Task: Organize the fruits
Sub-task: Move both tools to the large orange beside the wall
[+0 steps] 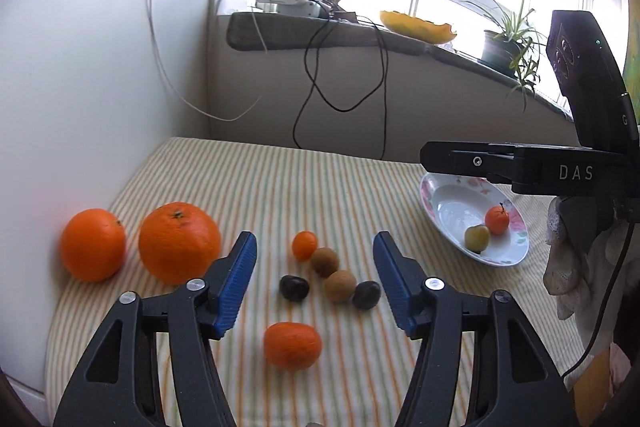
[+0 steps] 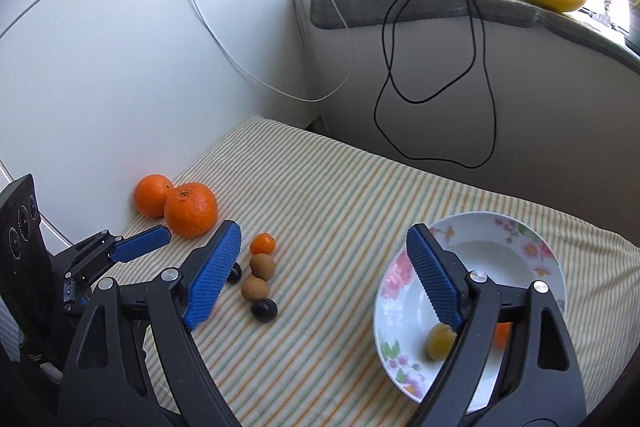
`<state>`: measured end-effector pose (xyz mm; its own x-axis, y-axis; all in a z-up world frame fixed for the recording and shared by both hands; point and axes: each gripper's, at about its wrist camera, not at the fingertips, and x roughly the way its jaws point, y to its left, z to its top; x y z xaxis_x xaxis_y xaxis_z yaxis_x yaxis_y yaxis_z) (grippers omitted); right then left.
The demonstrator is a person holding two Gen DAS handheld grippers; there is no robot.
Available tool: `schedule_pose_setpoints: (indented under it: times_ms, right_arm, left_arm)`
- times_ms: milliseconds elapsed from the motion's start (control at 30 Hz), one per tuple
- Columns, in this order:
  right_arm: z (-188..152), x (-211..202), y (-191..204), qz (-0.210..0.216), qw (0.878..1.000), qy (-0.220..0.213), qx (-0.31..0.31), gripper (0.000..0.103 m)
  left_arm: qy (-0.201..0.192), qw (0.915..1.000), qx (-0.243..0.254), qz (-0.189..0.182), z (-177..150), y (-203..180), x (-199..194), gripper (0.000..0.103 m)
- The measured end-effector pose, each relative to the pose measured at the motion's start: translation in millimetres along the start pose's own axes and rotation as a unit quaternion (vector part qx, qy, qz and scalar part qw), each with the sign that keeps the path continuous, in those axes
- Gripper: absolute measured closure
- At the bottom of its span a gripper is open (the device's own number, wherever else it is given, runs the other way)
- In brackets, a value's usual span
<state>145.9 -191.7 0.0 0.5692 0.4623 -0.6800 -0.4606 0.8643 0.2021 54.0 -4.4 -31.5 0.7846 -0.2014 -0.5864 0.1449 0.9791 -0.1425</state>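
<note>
My left gripper point(image 1: 315, 283) is open and empty above a cluster of small fruits: a small orange kumquat point(image 1: 304, 245), two brown fruits point(image 1: 325, 261), two dark fruits point(image 1: 294, 287), and a small mandarin point(image 1: 292, 345) nearest me. Two big oranges point(image 1: 179, 242) lie to the left by the wall. A flowered white plate point(image 1: 452, 215) at the right holds a small orange fruit point(image 1: 497, 219) and a yellow-green fruit point(image 1: 477, 238). My right gripper point(image 2: 324, 277) is open and empty, hovering at the left rim of the plate point(image 2: 500, 247), beside the yellow-green fruit point(image 2: 439, 341).
The striped cloth point(image 1: 320, 187) covers the table, with a white wall on the left. Black cables point(image 2: 436, 75) hang from a windowsill behind, which carries a device, a yellow bowl point(image 1: 418, 27) and a potted plant point(image 1: 508, 47).
</note>
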Motion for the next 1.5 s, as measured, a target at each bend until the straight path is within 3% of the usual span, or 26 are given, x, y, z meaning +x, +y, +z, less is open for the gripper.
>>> schedule_pose_setpoints:
  times_ms: [200, 533, 1133, 1500]
  right_arm:
    - [7, 27, 17, 0.038, 0.999, 0.03, 0.001, 0.016]
    - [19, 76, 47, 0.101, 0.992, 0.073, 0.0, 0.015]
    - [24, 161, 83, 0.182, 0.97, 0.161, 0.015, 0.015]
    - [17, 196, 90, 0.214, 0.954, 0.201, 0.058, 0.015]
  left_arm:
    - [0.001, 0.9985, -0.049, 0.024, -12, 37, -9, 0.027]
    - [0.014, 0.9915, -0.121, 0.045, -27, 84, -2, 0.027]
    - [0.031, 0.9858, -0.164, 0.024, -30, 104, 26, 0.027]
    - [0.042, 0.9845, -0.169, 0.023, -26, 108, 35, 0.028]
